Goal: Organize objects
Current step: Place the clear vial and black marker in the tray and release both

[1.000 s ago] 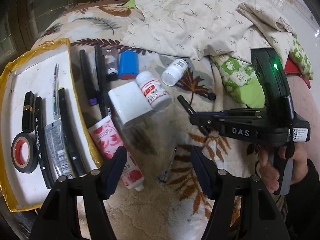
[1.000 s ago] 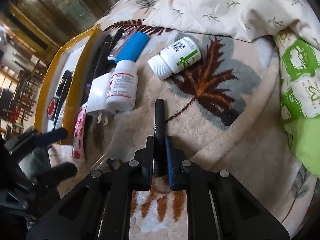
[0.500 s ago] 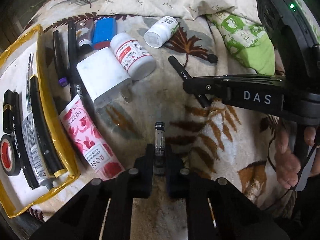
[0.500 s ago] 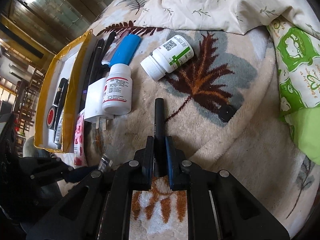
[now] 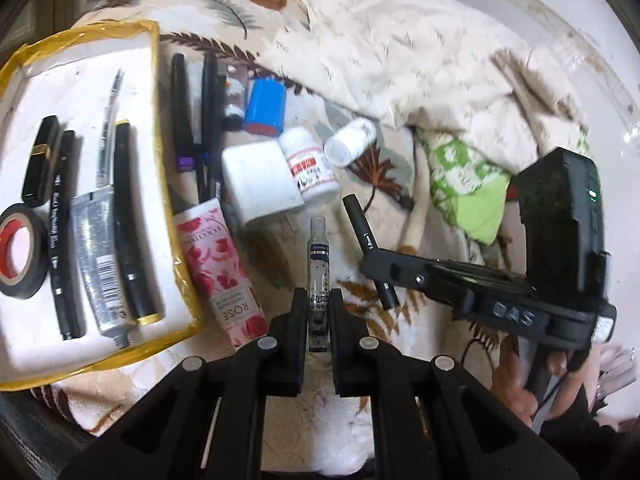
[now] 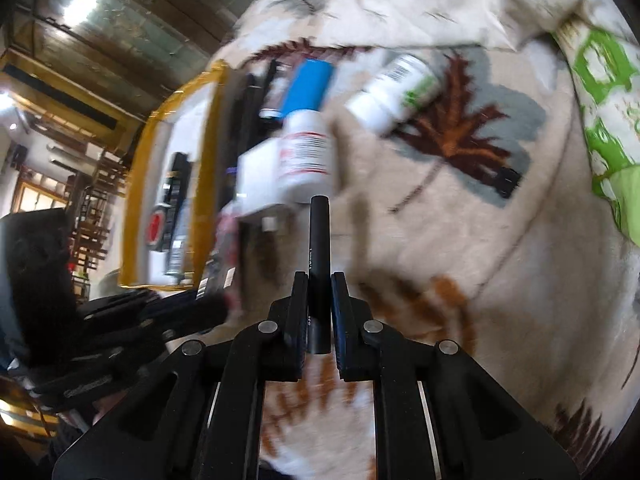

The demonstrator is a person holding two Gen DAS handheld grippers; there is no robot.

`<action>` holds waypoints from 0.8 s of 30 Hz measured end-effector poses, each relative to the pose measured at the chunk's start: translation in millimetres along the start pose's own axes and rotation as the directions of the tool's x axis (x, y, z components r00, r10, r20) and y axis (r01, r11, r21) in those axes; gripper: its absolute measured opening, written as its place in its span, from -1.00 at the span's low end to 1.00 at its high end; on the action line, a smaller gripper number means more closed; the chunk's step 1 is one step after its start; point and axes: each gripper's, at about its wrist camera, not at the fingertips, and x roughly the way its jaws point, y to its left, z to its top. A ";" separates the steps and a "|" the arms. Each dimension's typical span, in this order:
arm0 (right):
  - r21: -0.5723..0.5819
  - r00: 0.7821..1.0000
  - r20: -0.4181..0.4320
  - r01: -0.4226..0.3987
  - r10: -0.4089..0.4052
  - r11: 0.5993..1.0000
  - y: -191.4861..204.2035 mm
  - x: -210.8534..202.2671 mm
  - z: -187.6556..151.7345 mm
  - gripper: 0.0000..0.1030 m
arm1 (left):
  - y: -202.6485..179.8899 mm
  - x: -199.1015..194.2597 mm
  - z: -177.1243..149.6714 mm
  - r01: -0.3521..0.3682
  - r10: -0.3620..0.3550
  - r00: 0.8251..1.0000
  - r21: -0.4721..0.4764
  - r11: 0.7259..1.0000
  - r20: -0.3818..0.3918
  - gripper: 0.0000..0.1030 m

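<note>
- Above the leaf-patterned blanket (image 5: 400,216), the left gripper (image 5: 318,304) pinched a clear pen (image 5: 318,268), jaws narrow.
- The right gripper (image 6: 319,300) clamped a black pen (image 6: 319,248), jaws narrow.
- Left of both lay a yellow-edged tray (image 5: 160,128) with pens.

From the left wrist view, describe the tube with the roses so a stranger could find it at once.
Find the yellow-rimmed white tray on the leaf-patterned blanket. Just outside its right edge lies the pink hand cream tube. It alone carries red roses and the word ROSE.

A leaf-patterned blanket (image 5: 400,208) is spread underneath. A wooden ceiling (image 6: 120,40) with a lit lamp (image 6: 86,10) is seen beyond.
</note>
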 end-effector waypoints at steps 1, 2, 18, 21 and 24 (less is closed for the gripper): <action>-0.016 1.000 0.011 -0.016 0.016 1.000 9.4 -4.0 0.6 -0.79 | -0.8 -2.2 1.0 0.001 -0.001 1.000 -0.008 1.000 0.014 -0.85; -0.033 0.999 0.020 -0.025 0.026 0.999 17.9 -7.2 1.5 -0.79 | 2.1 -8.4 2.0 0.008 -0.007 0.999 -0.021 1.000 0.032 -0.85; -0.156 0.991 -0.026 -0.131 0.129 0.979 120.5 44.8 32.9 -0.79 | 114.4 -91.0 34.2 -0.120 0.172 0.967 -0.258 0.959 0.190 -0.85; -0.156 0.993 -0.032 -0.121 0.117 0.980 130.7 62.5 46.9 -0.79 | 134.4 -91.6 44.4 -0.162 0.216 0.961 -0.275 0.948 0.175 -0.85; -0.153 0.995 -0.044 -0.097 0.091 0.984 139.1 82.0 61.5 -0.79 | 148.7 -87.9 54.1 -0.218 0.268 0.951 -0.278 0.935 0.155 -0.85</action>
